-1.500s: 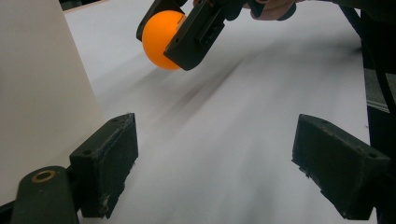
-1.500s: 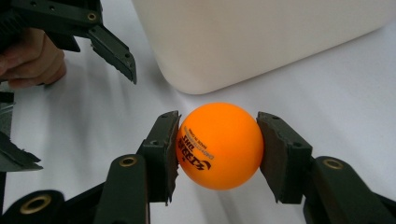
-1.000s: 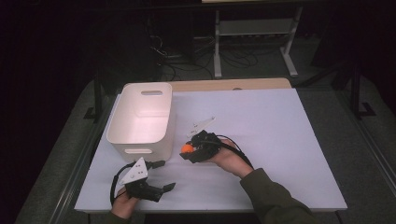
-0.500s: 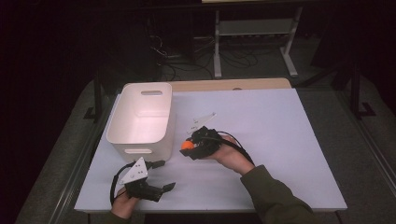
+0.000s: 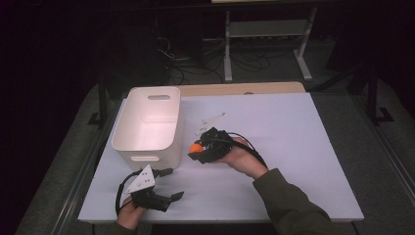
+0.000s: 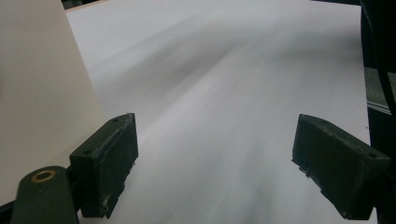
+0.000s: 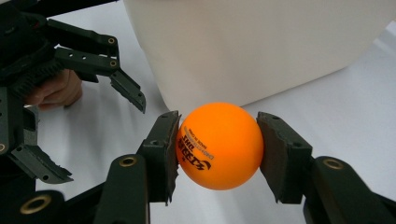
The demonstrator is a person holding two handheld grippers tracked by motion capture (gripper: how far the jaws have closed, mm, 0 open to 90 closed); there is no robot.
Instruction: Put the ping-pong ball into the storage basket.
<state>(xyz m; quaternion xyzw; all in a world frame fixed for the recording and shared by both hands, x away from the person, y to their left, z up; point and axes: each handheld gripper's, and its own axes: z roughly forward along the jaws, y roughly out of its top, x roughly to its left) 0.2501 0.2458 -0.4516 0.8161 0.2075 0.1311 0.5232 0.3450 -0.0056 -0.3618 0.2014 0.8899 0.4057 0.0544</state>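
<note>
An orange table-tennis ball [image 7: 218, 144] with black print sits between the pads of my right gripper [image 7: 217, 151], which is shut on it. From the high view the ball [image 5: 195, 147] hangs just right of the white bin [image 5: 147, 142], near its front corner, held above the table. My left gripper [image 5: 169, 185] rests at the table's front left, open with nothing between its fingers [image 6: 108, 163]. The right gripper view also shows that left gripper [image 7: 93, 60] and the hand holding it at the upper left.
The white bin has a handle slot [image 5: 159, 97] in its far wall and looks empty inside. A pale flat strip [image 5: 211, 120] lies on the white table [image 5: 293, 147] behind the right gripper. A metal rack [image 5: 266, 34] stands on the floor beyond the table.
The right gripper with the ball has shifted slightly up and away from the front edge. The left gripper has kept still.
</note>
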